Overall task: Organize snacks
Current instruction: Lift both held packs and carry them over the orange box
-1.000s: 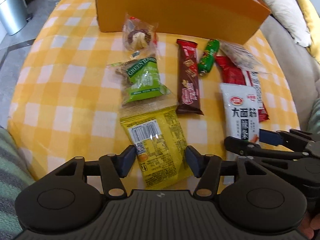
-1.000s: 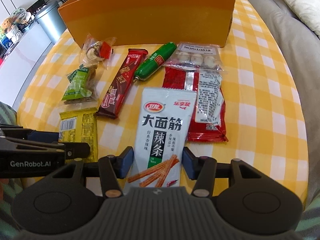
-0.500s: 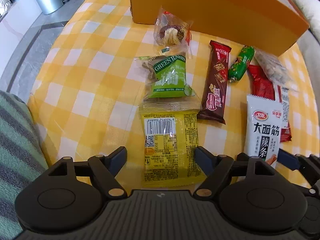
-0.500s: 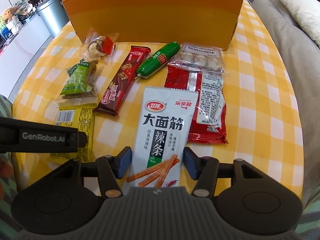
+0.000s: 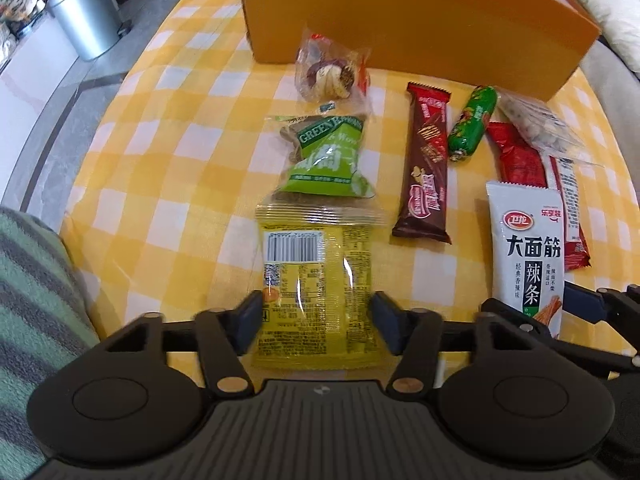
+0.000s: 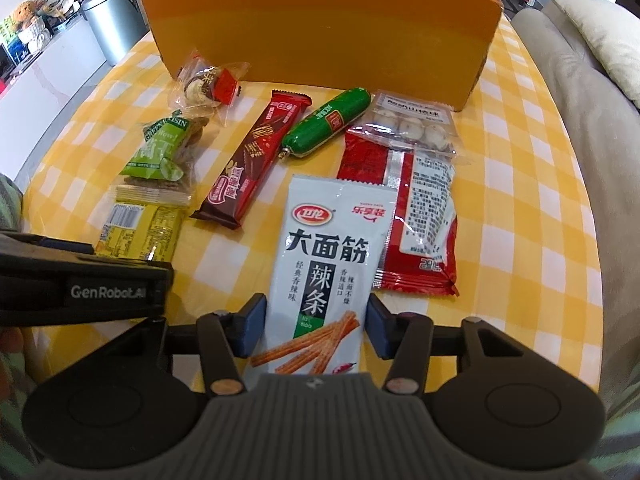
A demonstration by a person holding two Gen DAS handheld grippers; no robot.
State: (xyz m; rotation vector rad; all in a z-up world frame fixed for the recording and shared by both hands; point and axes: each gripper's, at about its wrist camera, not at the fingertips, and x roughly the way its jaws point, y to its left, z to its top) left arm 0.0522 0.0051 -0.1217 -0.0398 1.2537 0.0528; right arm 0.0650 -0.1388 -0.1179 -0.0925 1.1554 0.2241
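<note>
Now the left gripper [image 5: 316, 322], fingers just closing around the yellow packet [image 5: 310, 280], should pinch squarely; the right gripper [image 6: 314, 326] brackets the white spicy-strip pouch [image 6: 328, 264], contact unclear.

Snack packets [image 6: 328, 256] lie on the table [image 6: 520, 208] before the box [image 6: 320, 36].

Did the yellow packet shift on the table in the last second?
Cannot tell. In the right wrist view the yellow packet sits below the green raisin bag as before; the left gripper's jaws have just been closing around it.
</note>
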